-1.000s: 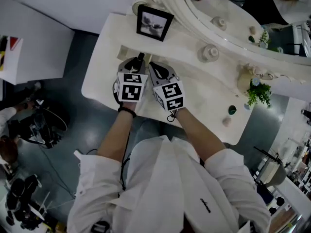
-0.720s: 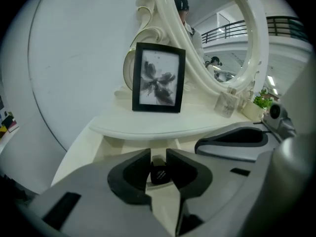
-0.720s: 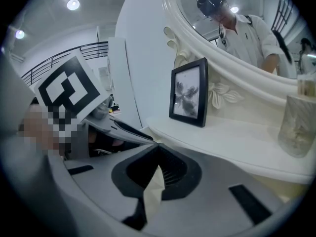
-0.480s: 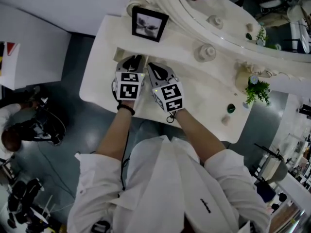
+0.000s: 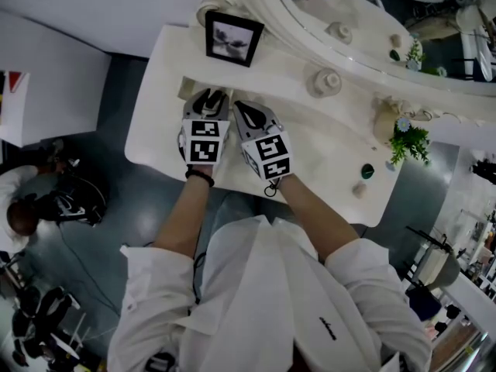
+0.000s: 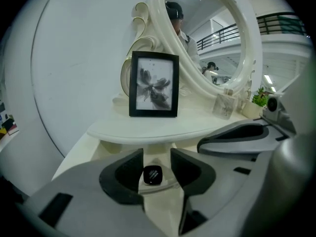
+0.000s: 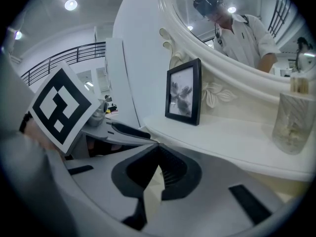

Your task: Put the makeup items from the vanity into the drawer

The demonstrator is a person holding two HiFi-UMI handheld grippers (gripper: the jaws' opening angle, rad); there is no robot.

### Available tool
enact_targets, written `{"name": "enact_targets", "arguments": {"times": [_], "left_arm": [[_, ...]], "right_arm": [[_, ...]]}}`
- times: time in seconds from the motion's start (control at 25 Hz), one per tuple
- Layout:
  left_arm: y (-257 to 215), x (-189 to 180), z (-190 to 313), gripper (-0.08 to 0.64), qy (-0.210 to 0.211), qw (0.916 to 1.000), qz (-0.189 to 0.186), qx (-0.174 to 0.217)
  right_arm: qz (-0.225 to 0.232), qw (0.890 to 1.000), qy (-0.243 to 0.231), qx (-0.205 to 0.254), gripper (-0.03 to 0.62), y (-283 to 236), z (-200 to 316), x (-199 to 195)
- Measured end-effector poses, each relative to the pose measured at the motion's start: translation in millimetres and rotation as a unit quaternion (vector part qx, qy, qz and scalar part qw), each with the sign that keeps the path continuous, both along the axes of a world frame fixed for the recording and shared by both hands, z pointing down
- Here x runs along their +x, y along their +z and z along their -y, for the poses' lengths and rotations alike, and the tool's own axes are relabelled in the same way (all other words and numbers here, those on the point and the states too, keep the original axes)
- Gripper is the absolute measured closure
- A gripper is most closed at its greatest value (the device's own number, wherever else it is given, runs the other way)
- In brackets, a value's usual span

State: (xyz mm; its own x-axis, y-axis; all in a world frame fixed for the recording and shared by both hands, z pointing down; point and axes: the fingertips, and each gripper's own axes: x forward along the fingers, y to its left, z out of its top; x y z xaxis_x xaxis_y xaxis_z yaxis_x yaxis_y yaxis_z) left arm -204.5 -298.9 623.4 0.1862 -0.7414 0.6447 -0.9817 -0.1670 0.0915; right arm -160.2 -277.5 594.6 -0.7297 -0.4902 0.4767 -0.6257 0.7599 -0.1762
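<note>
My left gripper (image 5: 211,97) points into the open drawer (image 5: 188,88) under the vanity's raised shelf. In the left gripper view a small black square-ended makeup item (image 6: 152,175) lies on the cream drawer floor between that gripper's (image 6: 157,163) jaws. The jaws have just been opening, and a gap shows beside the item. Close on its right, my right gripper (image 5: 246,108) has its tips together (image 7: 158,146) with nothing between them. At the vanity's right end sit a small dark green round item (image 5: 370,172) and a pale one (image 5: 359,191).
A black picture frame (image 5: 229,38) stands on the shelf just behind the grippers, under the oval mirror (image 5: 372,29). A lidded jar (image 5: 328,81), a glass bottle (image 7: 292,120) and a small plant (image 5: 409,142) stand farther right. Dark floor lies past the vanity's left edge.
The black item that stuck out beyond the left gripper's tips one second ago no longer shows in the head view. Both hands stay in place.
</note>
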Motion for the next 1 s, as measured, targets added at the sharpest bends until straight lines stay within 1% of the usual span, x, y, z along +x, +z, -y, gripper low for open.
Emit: {"name": "enact_targets", "arguments": {"times": [0.16,0.4,0.56,0.6,0.72,0.76,0.84,1.0], "left_arm": [[-5,-2,-6,0.365,-0.009,0.9998,-0.005,0.017],[-29,-9,-21,0.364,-0.029,0.9971,-0.003,0.071],[-50,-1,-40,0.367,-0.024,0.9942,0.001,0.105],[-56,4,-45,0.377,-0.02,0.9935,0.002,0.112],[-76,24,-57,0.477,-0.005,0.9918,-0.001,0.127],[-80,31,-61,0.498,0.001,0.9916,-0.002,0.129],[-84,43,-69,0.512,0.01,0.9916,-0.004,0.129],[-91,69,-83,0.517,0.031,0.9911,-0.008,0.129]], "right_arm": [[0.0,1.0,0.005,0.0,0.574,-2,-4,6],[0.001,1.0,0.019,-0.001,0.574,-6,-14,26],[0.016,1.0,0.026,0.006,0.574,-23,-24,45],[0.021,0.999,0.03,0.008,0.574,-29,-27,51],[0.034,0.998,0.047,0.015,0.574,-46,-34,78],[0.037,0.998,0.054,0.018,0.574,-52,-36,88],[0.042,0.996,0.069,0.023,0.574,-62,-42,110],[0.049,0.994,0.094,0.029,0.574,-79,-58,151]]}}
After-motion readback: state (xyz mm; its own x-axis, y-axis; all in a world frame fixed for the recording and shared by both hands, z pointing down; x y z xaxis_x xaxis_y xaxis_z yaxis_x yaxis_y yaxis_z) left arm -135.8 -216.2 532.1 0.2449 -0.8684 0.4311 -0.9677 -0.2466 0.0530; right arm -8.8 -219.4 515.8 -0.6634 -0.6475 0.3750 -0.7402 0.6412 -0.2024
